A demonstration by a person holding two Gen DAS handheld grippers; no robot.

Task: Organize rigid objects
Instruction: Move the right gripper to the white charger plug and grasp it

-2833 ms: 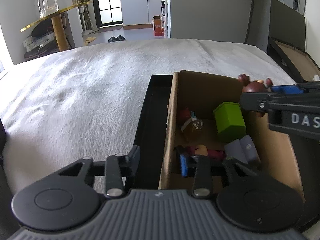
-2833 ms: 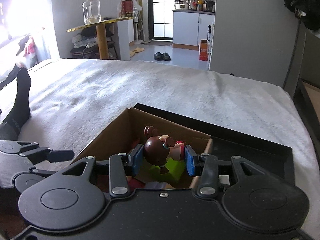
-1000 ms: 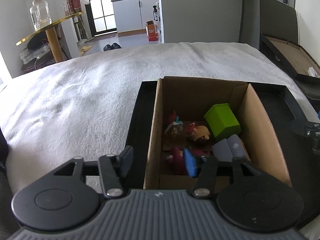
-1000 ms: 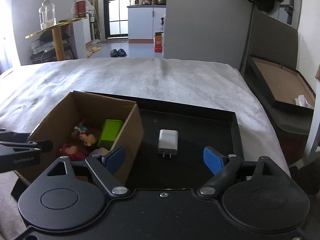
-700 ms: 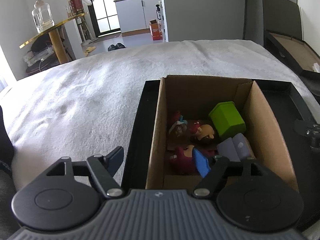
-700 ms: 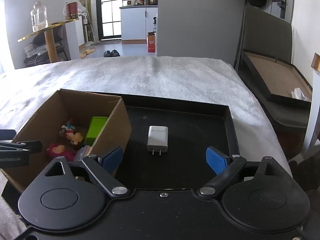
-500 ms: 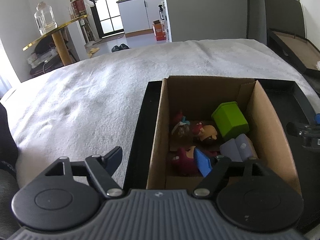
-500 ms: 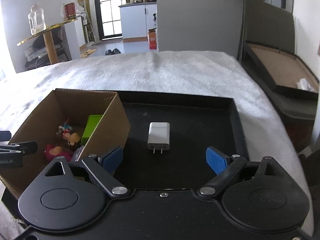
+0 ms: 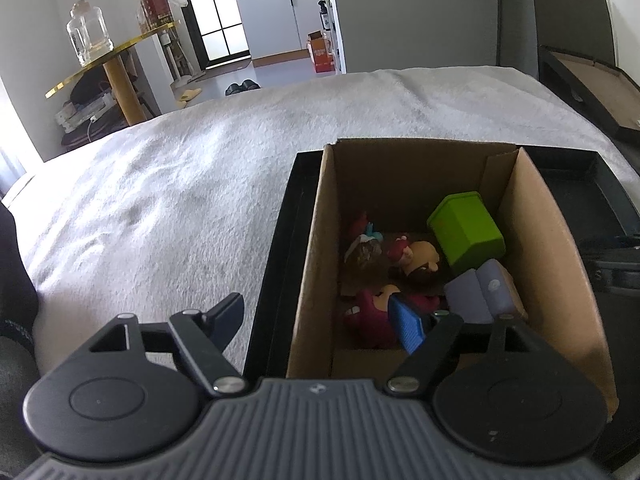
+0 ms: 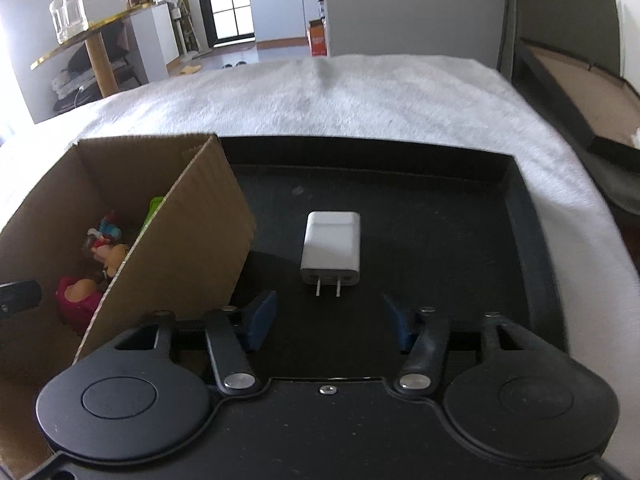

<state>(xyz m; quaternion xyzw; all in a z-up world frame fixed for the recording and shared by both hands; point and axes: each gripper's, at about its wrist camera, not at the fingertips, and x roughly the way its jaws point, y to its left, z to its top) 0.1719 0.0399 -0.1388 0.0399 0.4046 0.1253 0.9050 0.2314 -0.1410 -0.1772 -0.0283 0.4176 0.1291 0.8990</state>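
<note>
A cardboard box [image 9: 552,264] stands in the left part of a black tray [image 10: 528,232] on the bed. It holds a green block [image 9: 466,232], small toy figures [image 9: 416,256] and a grey block [image 9: 480,292]. A white plug charger [image 10: 331,247] lies flat on the tray, prongs toward me. My right gripper [image 10: 330,320] is open, low over the tray, just short of the charger. My left gripper [image 9: 320,318] is open and straddles the box's left wall, right finger inside the box.
The tray sits on a white fuzzy blanket [image 9: 160,200]. The box [image 10: 192,240] stands close to the left of the right gripper. A dark framed board [image 10: 580,92] leans at the right of the bed. A gold side table with a glass jar [image 9: 90,38] is far left.
The right gripper let go of the brown toy into the box, swung right over the tray and came down close to the charger. The left gripper opened at the box wall.
</note>
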